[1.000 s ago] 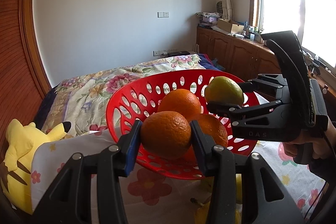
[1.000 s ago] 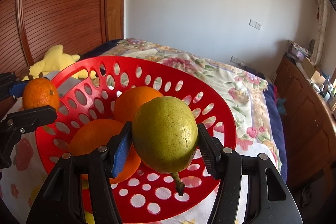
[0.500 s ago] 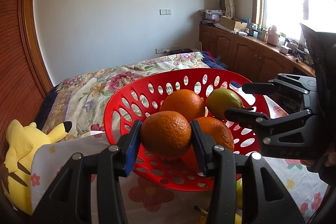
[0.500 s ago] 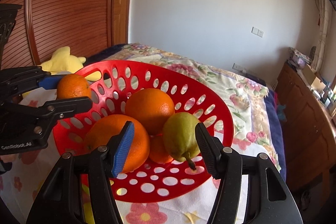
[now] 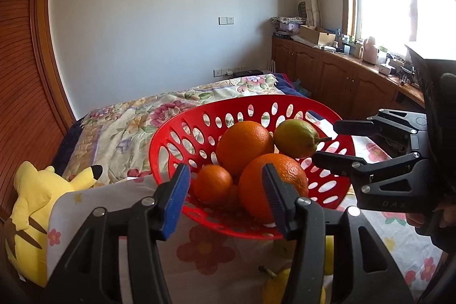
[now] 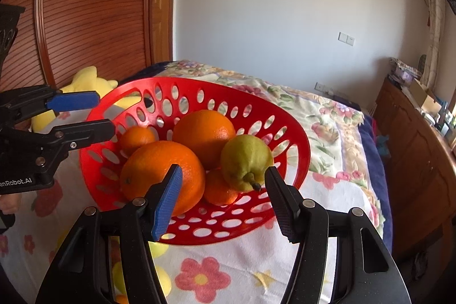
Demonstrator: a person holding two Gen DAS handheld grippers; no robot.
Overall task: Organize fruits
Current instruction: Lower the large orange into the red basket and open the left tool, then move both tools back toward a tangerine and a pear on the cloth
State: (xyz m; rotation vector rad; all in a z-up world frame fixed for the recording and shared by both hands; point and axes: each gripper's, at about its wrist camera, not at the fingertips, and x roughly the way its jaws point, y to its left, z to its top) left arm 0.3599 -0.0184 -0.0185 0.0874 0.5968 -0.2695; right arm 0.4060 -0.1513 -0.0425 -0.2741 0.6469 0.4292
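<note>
A red perforated basket [image 6: 293,138] sits on a flower-print cloth [image 6: 322,190] just ahead of both claws. It holds two large oranges [image 6: 159,175], two small oranges [image 6: 136,137] and a green pear [image 6: 246,161]. The left claw [image 5: 225,198] has just been opening; its blue-padded fingers [image 5: 175,201] are spread with nothing between them, the nearest small orange lying in the basket just beyond. The right claw [image 6: 222,198] is also spread and empty, the pear resting just past its fingertips. A yellow plush toy [image 5: 37,198] lies to the left claw's left.
</note>
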